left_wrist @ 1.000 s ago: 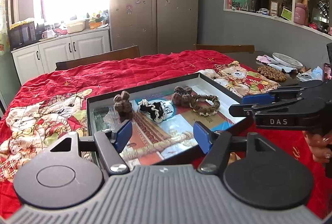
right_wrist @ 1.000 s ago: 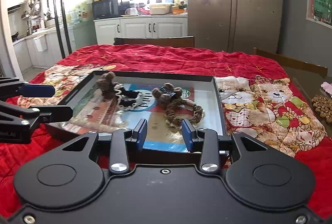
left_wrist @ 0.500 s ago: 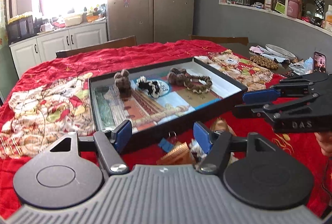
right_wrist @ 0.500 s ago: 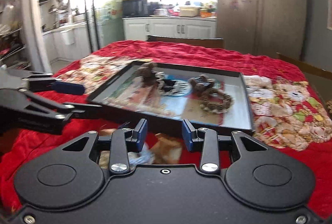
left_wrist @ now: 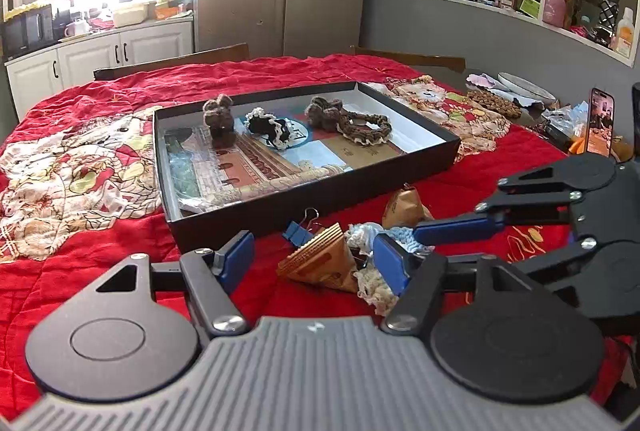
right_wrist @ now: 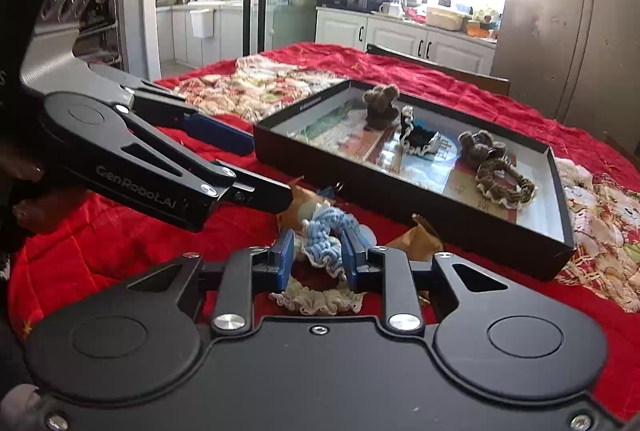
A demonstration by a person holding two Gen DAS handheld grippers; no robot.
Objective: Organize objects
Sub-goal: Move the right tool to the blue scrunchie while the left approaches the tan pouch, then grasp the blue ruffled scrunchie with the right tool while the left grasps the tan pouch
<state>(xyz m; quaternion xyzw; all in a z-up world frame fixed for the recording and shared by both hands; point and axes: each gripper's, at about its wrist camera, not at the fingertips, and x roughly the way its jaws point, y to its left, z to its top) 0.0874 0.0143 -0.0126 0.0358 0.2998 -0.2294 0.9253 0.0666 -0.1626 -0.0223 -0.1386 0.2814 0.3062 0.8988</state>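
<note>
- Since the blue crocheted scrunchie [right_wrist: 330, 227] is soft yarn, we judge it light, limp and easy to squash, not fragile; it lies on the red quilt [right_wrist: 120, 239] just in front of the black tray [right_wrist: 400, 207].
- Our right gripper [right_wrist: 318, 259] is closing with the scrunchie's blue loop between its jaws; we cannot quite tell whether the pads already press it.
- We would take it across the thick ruffled band, low enough that the cream lace scrunchie [right_wrist: 316, 301] just beneath does not come along.
- Our left gripper [left_wrist: 314, 263] hangs spread and empty over the same pile.
- Crowding the pick: a tan ridged comb-like piece [left_wrist: 320, 261], a blue binder clip [left_wrist: 298, 231] and a brown paper packet [left_wrist: 404, 209].
- The tray already holds three brown and black knitted pieces; its near wall stands between the pile and the tray floor.
</note>
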